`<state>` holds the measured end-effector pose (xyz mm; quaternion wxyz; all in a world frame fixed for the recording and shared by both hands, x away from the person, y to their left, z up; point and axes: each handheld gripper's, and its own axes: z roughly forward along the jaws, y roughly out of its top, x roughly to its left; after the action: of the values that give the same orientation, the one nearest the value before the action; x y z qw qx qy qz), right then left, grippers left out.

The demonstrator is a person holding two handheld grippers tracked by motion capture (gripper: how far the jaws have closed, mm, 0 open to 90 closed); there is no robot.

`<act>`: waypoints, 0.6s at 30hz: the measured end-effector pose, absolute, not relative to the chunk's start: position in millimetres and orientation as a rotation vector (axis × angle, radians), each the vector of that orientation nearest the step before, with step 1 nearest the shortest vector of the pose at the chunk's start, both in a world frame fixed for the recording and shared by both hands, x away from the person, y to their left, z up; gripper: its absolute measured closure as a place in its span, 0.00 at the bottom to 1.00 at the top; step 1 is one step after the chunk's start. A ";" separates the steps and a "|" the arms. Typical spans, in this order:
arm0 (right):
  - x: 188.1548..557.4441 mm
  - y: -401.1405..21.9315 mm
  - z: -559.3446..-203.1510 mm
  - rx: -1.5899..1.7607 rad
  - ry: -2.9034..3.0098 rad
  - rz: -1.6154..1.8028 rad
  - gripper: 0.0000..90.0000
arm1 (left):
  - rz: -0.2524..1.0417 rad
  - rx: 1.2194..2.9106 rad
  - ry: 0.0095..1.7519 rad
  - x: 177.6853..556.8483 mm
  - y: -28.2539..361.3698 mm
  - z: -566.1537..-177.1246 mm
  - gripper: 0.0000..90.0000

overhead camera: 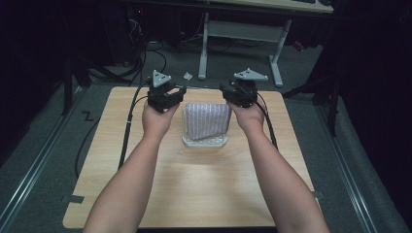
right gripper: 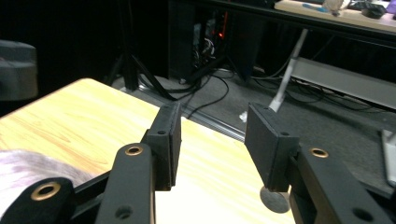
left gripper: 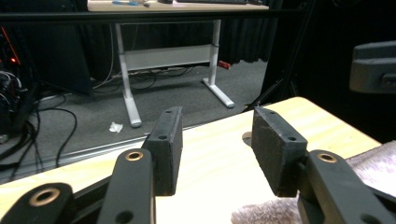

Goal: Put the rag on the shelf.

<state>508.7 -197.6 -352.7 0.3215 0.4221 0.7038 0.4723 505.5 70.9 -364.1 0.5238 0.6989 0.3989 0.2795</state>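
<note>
High view shows both the left gripper (overhead camera: 171, 93) and right gripper (overhead camera: 232, 92) empty with jaws parted, flanking a soft, light folded cloth (overhead camera: 206, 120) on a clear tray (overhead camera: 205, 142), best pinched at an upper corner.

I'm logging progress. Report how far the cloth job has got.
Done, it seems: the folded cloth lies in the clear tray on the table. In hand: nothing; the left gripper and right gripper stand open and empty on either side. Left: apparently only pulling the hands back.

Folded cloth (left gripper: 289, 210) cut off below
</note>
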 end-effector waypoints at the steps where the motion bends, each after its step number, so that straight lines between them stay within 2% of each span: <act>1: 506.0 -198.0 -352.0 1.111 1.849 1.245 0.62 | 0.677 1.676 0.949 504.0 70.8 -363.4 0.59; 11: 476.2 -207.0 -355.7 1.065 1.842 1.250 0.60 | 0.710 1.673 0.895 476.1 76.2 -364.4 0.56; 18: 449.0 -216.7 -364.4 1.033 1.821 1.219 0.56 | 0.735 1.665 0.901 453.9 97.8 -373.6 0.55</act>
<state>449.0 -216.7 -364.4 0.3518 0.3992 0.7037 0.4709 453.9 97.8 -373.6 0.5274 0.6965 0.3771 0.3074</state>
